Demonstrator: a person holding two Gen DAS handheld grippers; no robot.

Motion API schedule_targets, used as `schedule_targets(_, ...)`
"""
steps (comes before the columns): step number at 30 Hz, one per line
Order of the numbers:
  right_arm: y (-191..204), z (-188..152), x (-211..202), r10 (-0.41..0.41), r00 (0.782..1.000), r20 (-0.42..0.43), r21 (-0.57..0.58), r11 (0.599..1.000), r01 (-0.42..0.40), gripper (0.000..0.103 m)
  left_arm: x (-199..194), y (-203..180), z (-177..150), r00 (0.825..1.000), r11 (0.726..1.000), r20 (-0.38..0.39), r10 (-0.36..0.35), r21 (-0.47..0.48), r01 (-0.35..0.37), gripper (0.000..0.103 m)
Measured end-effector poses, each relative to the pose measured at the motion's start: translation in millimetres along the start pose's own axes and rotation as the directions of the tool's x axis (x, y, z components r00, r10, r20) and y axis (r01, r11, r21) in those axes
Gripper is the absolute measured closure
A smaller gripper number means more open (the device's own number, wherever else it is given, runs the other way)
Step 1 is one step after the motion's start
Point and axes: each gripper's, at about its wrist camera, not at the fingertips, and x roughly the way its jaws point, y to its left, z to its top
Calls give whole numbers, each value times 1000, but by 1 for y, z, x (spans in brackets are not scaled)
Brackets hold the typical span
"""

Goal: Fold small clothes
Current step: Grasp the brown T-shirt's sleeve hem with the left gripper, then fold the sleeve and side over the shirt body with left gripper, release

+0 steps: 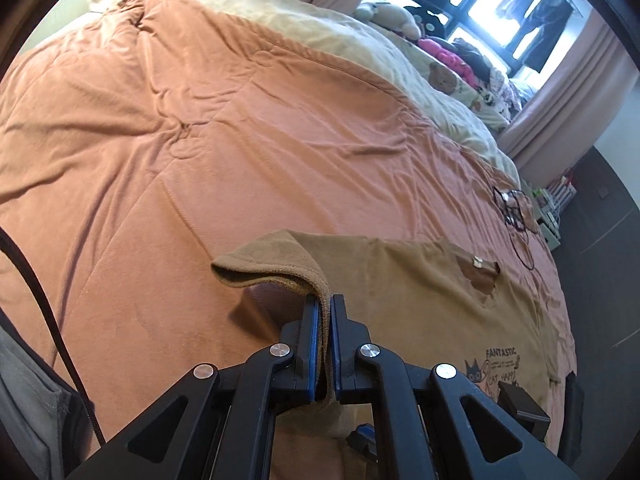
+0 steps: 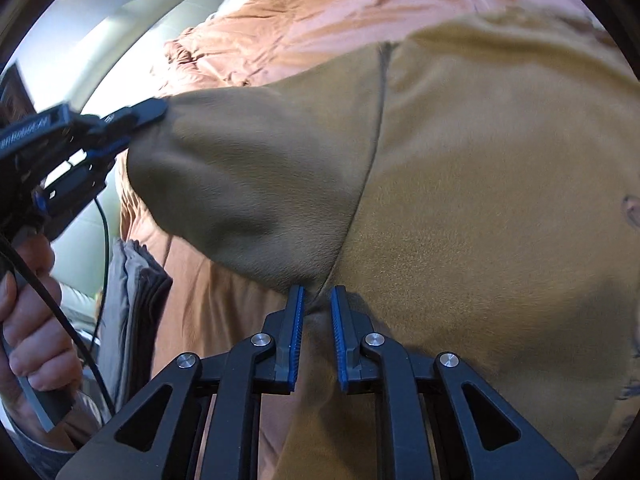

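A tan T-shirt (image 1: 420,292) with a "FANTASTIC" cat print lies on the orange quilt (image 1: 200,140). My left gripper (image 1: 325,300) is shut on the edge of its sleeve, which is lifted off the quilt and droops over the fingertips. In the right wrist view the sleeve (image 2: 240,168) stretches left to the left gripper (image 2: 148,114), held by a person's hand (image 2: 28,320). My right gripper (image 2: 318,292) is shut on a pinch of the shirt (image 2: 480,200) at the bottom of the sleeve seam, with cloth bunched between its blue pads.
A cream blanket (image 1: 320,36) covers the far side of the bed, with plush toys (image 1: 400,16) and clothes by the window. Glasses and a thin black cable (image 1: 516,208) lie on the quilt's right side. Folded grey cloth (image 2: 136,280) sits at the bed's edge.
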Motion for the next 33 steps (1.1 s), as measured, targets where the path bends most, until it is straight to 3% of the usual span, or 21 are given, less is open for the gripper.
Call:
schedule_targets(2, -4, 1, -8, -21, 1000, 7, 5, 1000, 21, 91, -1, -9, 0, 1000, 1000, -3, -14, 10, 14, 97)
schedule_targets(4, -13, 2, -17, -26, 1000, 15, 27, 999, 26, 82, -2, -20, -1, 1000, 999, -6, -30, 15, 30, 97)
schedule_targets(6, -21, 2, -29, -65, 997, 34, 32, 997, 64, 49, -2, -29, -3, 999, 999, -8, -40, 26, 40, 97)
schedule_targets(7, -25, 2, -36, -72, 996, 55, 34, 997, 70, 46, -1, -36, -5, 999, 998, -11, -43, 36, 43, 97)
schedule_targets(21, -69, -15, -101, -116, 985, 129, 153, 984, 95, 45, 39, -115, -37, 985, 983, -100, -143, 104, 153, 97)
schedule_targets(26, -83, -27, -123, -138, 982, 132, 186, 976, 112, 45, 62, -145, -53, 968, 968, -164, -192, 132, 214, 96)
schedule_targets(28, -87, -26, -123, -148, 980, 129, 202, 972, 120, 45, 68, -149, -57, 962, 965, -195, -192, 141, 222, 88)
schedule_targets(29, -87, -27, -125, -158, 979, 127, 204, 970, 130, 45, 69, -147, -58, 959, 964, -204, -194, 138, 225, 77)
schedule_targets(31, -88, -28, -126, -154, 980, 124, 204, 971, 126, 45, 66, -140, -58, 966, 969, -185, -182, 134, 209, 60)
schedule_targets(33, -88, -26, -126, -146, 982, 120, 198, 973, 120, 41, 58, -125, -55, 979, 978, -147, -140, 133, 160, 55)
